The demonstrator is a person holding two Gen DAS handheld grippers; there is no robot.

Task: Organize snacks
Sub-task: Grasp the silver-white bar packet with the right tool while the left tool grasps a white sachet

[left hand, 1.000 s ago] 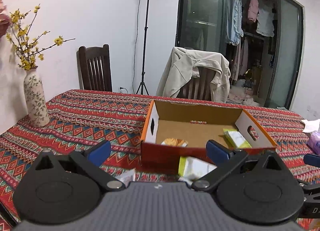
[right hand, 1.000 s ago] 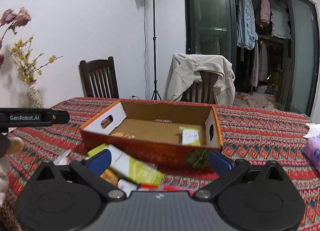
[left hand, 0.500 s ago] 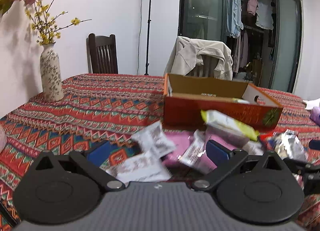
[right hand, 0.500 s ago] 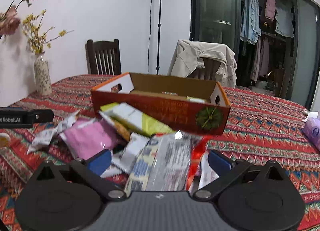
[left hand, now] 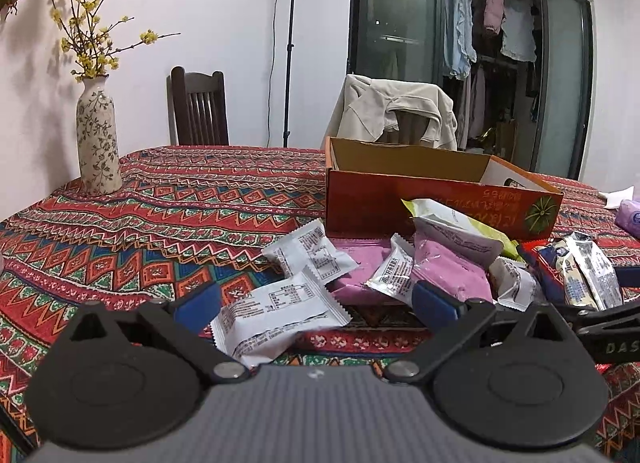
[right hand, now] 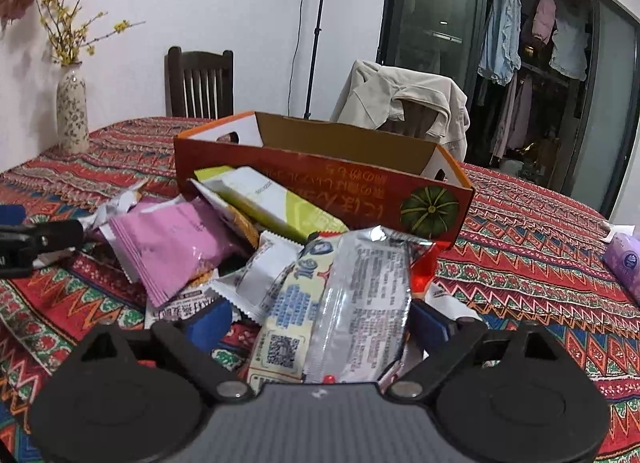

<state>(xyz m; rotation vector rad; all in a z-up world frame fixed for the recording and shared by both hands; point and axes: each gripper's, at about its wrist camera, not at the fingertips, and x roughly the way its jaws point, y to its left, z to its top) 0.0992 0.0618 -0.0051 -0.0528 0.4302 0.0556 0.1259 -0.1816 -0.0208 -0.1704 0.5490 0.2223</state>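
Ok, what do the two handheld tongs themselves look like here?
Both look alike: the left tongs and right tongs have matte black linkage arms with round hubs and silver pivot pins, blue pads on the fingers, and a ribbed grey body. No hands, sleeves or cables show.

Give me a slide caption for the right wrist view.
Right tool closing around a silver snack packet in the pile before the orange cardboard box.

snack packets before box, on tablecloth

Sharp, lamp-lit frames; bowed fisheye edges
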